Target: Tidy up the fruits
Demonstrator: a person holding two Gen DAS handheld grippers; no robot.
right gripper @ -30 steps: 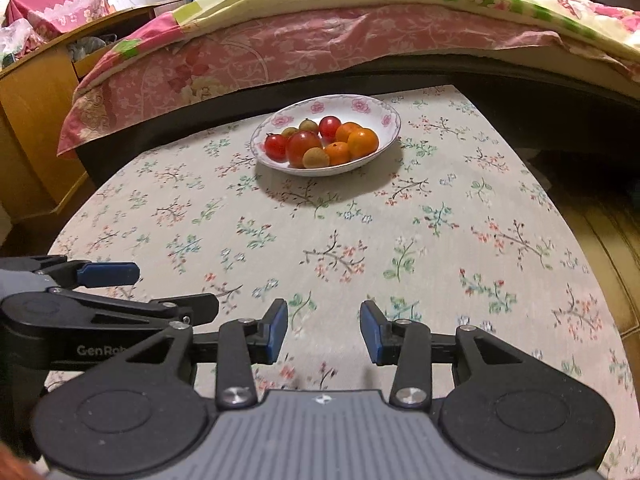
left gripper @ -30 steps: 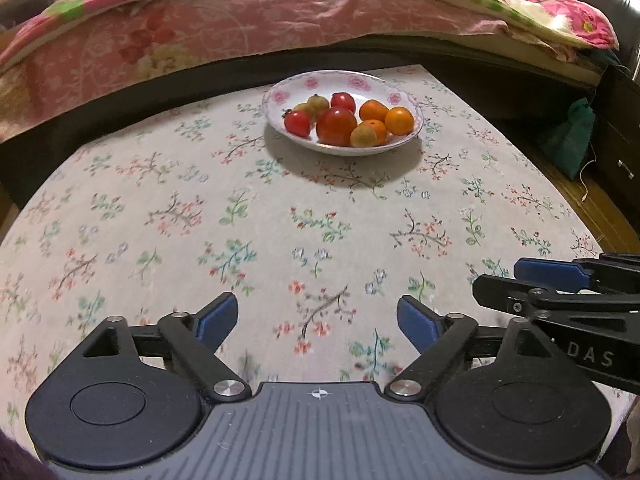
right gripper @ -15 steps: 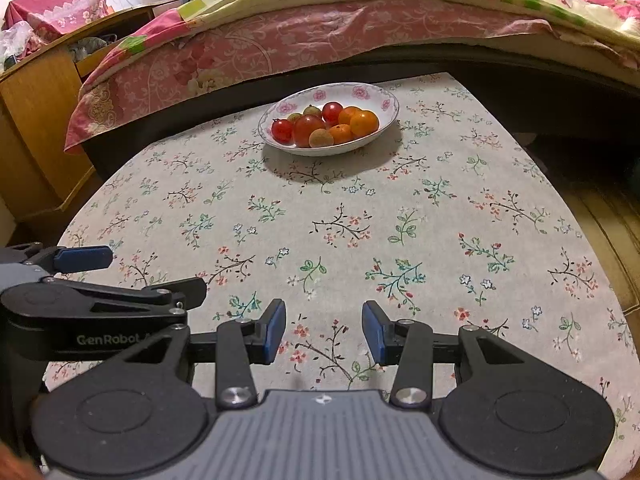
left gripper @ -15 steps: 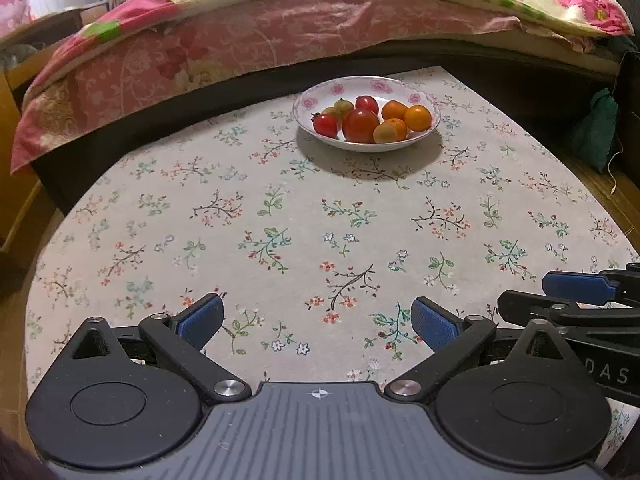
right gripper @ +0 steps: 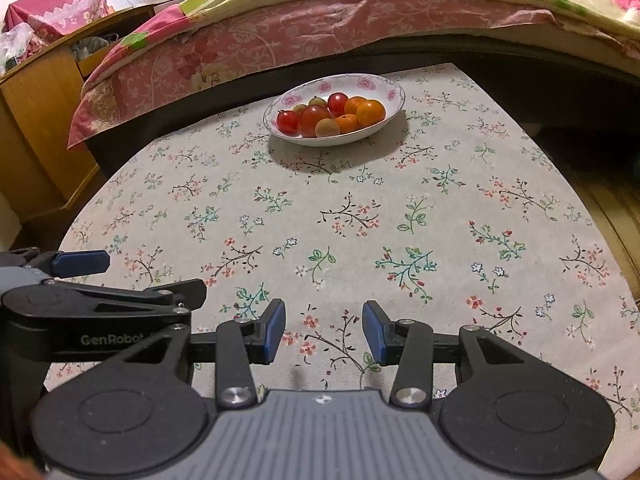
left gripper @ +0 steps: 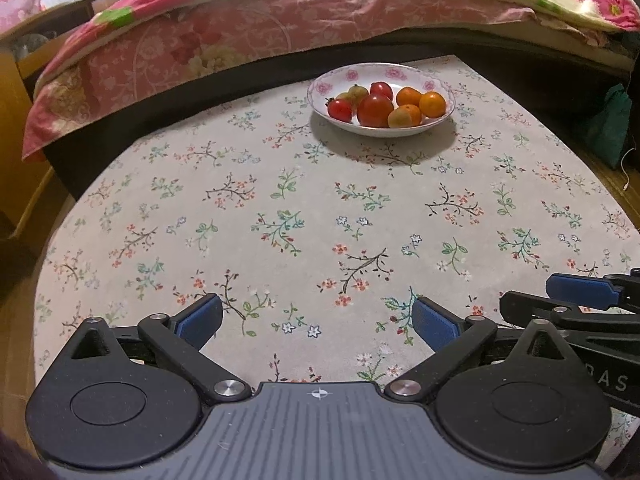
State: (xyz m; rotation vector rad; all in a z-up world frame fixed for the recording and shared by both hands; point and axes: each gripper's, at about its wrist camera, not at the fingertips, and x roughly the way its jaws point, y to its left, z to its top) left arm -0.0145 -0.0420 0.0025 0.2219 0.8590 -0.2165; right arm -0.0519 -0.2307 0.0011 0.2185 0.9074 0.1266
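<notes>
the white shallow bowl with pink rose print [left gripper: 382, 80] sits in the upper middle of the frame on the pale floral tablecloth [left gripper: 280, 200], heaped with red tomatoes [left gripper: 375, 109] and orange tangerines [left gripper: 432, 104]. the left gripper [left gripper: 316, 322] hovers low at the bottom, blue pads spread wide, empty. the right gripper [right gripper: 324, 330] is parted too, nothing between its pads. white lettering "genrobot" shows at the lower left of the right wrist view, "das" at the lower right of the left one. a pink floral quilt [right gripper: 280, 36] lies across the top.
</notes>
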